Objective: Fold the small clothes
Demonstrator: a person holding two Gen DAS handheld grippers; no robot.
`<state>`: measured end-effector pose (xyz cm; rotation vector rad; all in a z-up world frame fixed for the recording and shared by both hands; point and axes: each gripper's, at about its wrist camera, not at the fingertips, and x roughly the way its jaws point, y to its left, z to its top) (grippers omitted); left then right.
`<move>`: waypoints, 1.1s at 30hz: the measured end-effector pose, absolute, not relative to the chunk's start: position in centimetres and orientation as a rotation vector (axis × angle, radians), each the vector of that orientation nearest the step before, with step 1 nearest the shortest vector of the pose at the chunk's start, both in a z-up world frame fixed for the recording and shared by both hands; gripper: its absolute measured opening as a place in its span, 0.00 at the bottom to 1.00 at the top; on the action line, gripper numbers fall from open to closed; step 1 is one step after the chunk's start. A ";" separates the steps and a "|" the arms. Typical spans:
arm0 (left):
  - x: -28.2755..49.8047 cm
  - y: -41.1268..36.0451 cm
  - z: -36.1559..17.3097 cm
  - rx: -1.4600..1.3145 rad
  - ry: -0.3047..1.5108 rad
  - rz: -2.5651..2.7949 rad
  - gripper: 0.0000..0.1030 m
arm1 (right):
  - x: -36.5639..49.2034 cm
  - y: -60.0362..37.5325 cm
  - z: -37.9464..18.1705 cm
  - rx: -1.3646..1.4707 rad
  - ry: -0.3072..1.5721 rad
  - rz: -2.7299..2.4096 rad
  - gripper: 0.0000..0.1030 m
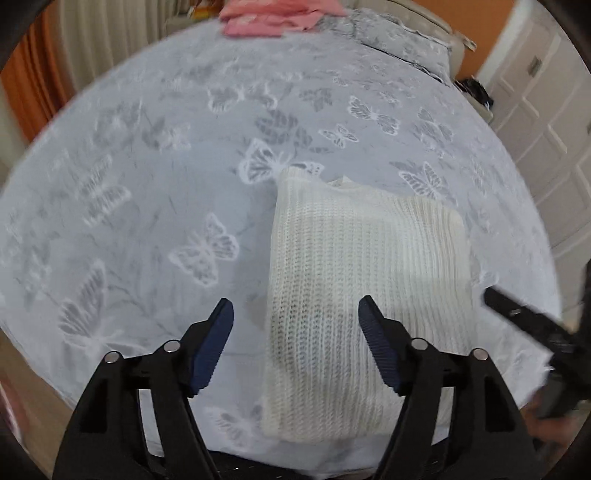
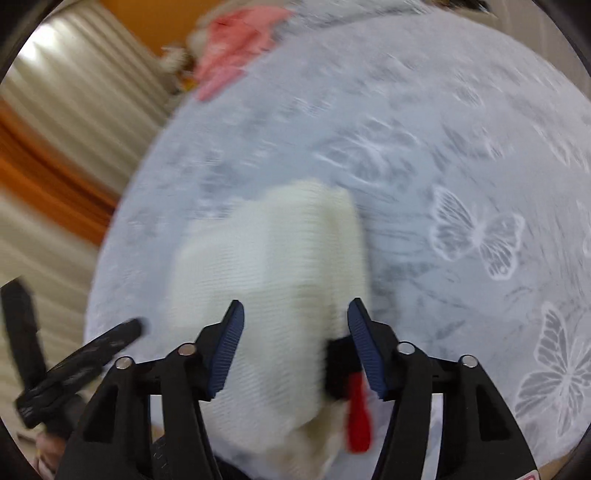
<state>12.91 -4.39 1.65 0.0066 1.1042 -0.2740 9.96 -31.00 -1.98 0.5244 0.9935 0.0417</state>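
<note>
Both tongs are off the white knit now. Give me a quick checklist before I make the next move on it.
1. Left tongs open and empty: ok.
2. Right tongs open and empty: ok, though that view is motion-blurred.
3. White knit sweater lying folded in a compact rectangle on the butterfly bedspread: ok in the left view.
4. Near edge of the sweater fully on the bed: cannot tell; it runs close to the bedspread's front edge.
5. Red and black item beside the sweater under the right tongs: cannot tell what it is; identify it before closing.
6. Pink clothes far off at the back: ok, out of the way.
</note>
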 end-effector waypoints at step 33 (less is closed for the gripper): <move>9.2 -5.1 0.2 0.172 1.188 -0.237 0.81 | 9.7 -30.6 -6.3 0.397 1.202 -0.033 0.44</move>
